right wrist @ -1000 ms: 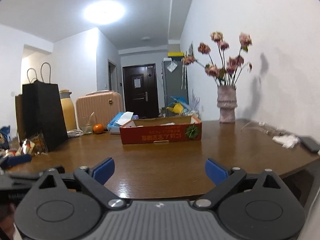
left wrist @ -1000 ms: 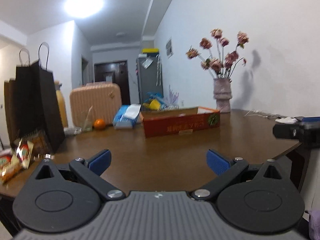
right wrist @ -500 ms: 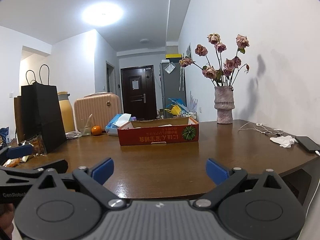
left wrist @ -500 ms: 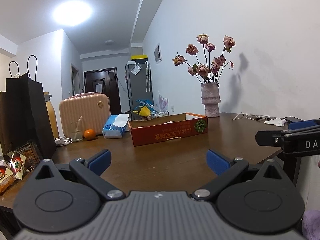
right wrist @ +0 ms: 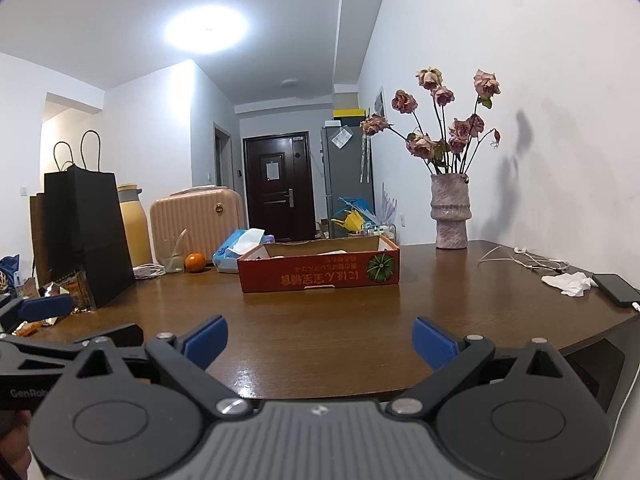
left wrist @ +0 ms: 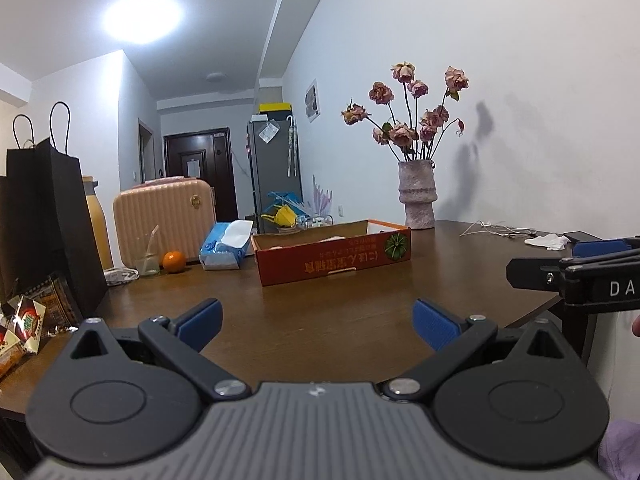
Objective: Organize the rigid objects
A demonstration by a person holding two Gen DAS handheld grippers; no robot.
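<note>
A red cardboard box (left wrist: 334, 258) (right wrist: 320, 272) with an open top stands in the middle of the brown table (left wrist: 320, 312) (right wrist: 320, 320). An orange (left wrist: 174, 261) (right wrist: 195, 262), a blue tissue pack (left wrist: 224, 245) (right wrist: 236, 249) and a glass (left wrist: 147, 262) lie left of the box. My left gripper (left wrist: 316, 324) is open and empty above the table's near edge. My right gripper (right wrist: 318, 340) is open and empty, level with it on the right. Each gripper shows at the side of the other's view.
A black paper bag (left wrist: 44, 220) (right wrist: 86, 232) and snack packets (left wrist: 24, 320) stand at the table's left. A vase of dried roses (left wrist: 416, 196) (right wrist: 449, 212) is at the far right by the wall. Cables, a tissue (right wrist: 568, 282) and a phone (right wrist: 616, 289) lie on the right.
Both grippers have drawn back and levelled a little, so the box looks slightly farther. The jaws stay open.
</note>
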